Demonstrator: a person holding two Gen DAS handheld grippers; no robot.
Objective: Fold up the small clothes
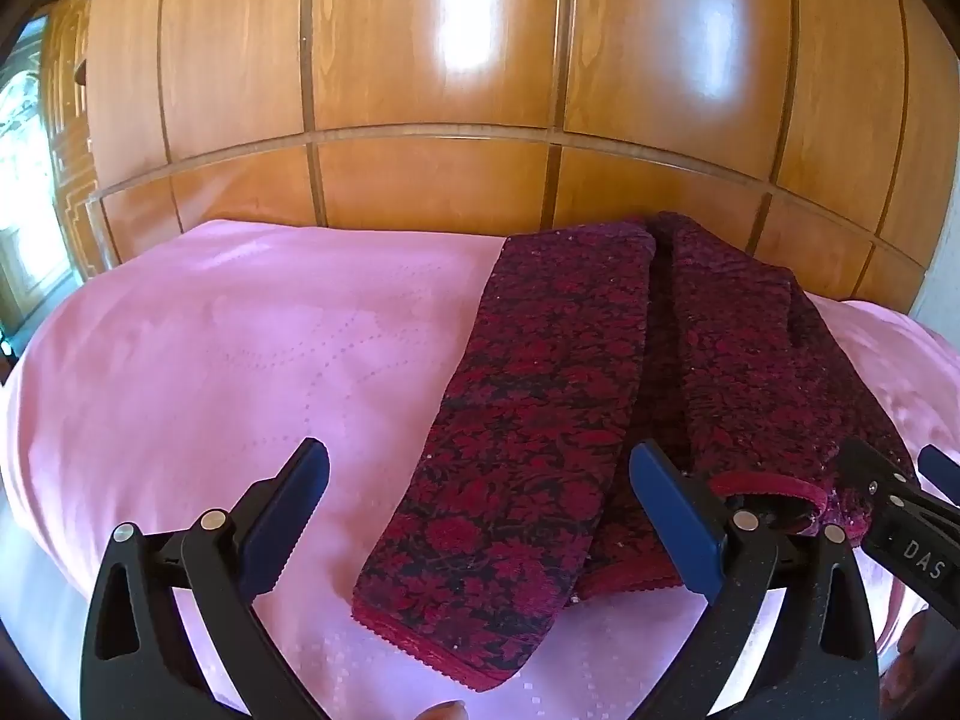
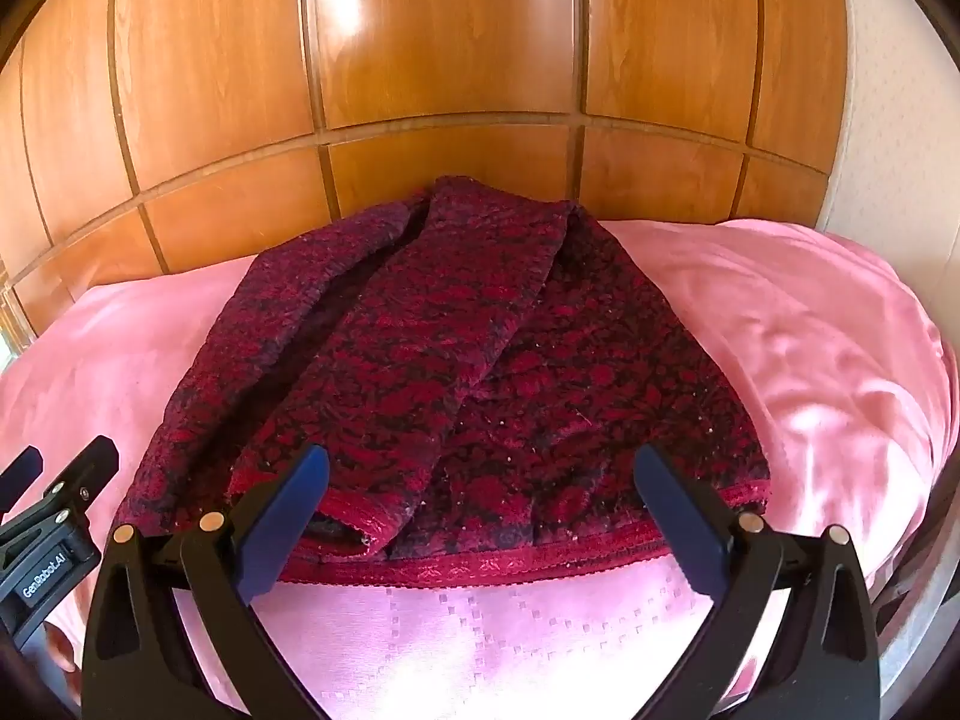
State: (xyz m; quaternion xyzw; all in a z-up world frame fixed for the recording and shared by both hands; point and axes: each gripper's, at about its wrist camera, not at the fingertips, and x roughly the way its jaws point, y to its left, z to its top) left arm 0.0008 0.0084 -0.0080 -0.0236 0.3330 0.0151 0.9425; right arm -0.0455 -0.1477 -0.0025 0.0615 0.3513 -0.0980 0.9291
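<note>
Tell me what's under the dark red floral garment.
The garment lies on a pink cloth, which shows all around it. Whatever is beneath its folded layers is covered.

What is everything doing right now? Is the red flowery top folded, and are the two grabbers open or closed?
Red floral garment: lying on the bed, partly folded, with a sleeve laid over the body; not held.
Left hand-held gripper: open, holding nothing, hovering at the garment's near end.
Right hand-held gripper: open, holding nothing, hovering over the hem.
Pink bedspread: spread over the bed, mostly smooth.
Wooden wardrobe: doors closed.
</note>
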